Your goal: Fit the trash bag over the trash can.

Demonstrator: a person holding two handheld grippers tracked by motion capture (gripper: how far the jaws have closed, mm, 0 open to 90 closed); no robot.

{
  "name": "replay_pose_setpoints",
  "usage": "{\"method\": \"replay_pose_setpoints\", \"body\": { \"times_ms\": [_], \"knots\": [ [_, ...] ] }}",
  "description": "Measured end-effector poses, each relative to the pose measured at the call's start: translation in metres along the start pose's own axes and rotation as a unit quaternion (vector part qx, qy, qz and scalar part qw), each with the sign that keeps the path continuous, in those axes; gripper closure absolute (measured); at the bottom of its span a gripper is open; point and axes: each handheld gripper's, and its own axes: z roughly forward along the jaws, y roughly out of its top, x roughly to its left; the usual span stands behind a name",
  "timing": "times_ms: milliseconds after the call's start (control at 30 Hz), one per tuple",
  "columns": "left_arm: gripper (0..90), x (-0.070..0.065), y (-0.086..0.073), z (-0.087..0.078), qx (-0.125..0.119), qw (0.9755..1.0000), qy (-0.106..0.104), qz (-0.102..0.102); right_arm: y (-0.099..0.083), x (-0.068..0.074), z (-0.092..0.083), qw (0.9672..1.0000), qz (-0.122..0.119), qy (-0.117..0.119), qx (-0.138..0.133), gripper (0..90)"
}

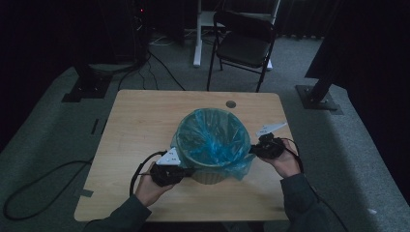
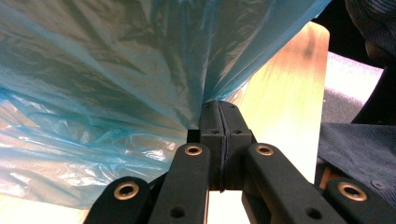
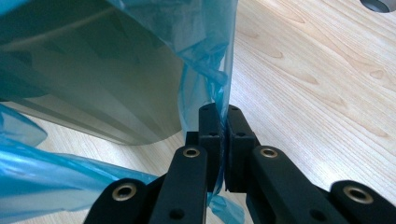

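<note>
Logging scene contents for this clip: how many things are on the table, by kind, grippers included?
Bins: 1, the bin
Blue bags: 1, the blue bag lining it
Grippers: 2, left gripper and right gripper, each shut on the bag's edge
Total: 4

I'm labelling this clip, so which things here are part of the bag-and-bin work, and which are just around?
In the work:
- blue plastic bag, lining the bin
- bin
- left gripper, shut on the bag's edge
- right gripper, shut on the bag's edge
- wooden table, bearing the bin

Just around:
- folding chair
- floor cables
- stand bases
</note>
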Motion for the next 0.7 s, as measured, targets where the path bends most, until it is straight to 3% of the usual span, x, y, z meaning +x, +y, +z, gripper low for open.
{"method": "replay_pose_setpoints", "body": {
  "times_ms": [333,700],
  "knots": [
    [89.1,0.001,-0.001,-0.002,-0.005,1.0,0.005,-0.003,-0.002,0.0,-0.002,1.0,0.001,-0.004,-0.007,84.1],
    [77.3,-0.003,-0.002,-0.014,-0.028,0.9995,0.013,0.005,-0.001,0.001,-0.007,0.9996,-0.002,-0.006,-0.026,76.2]
  ]
}}
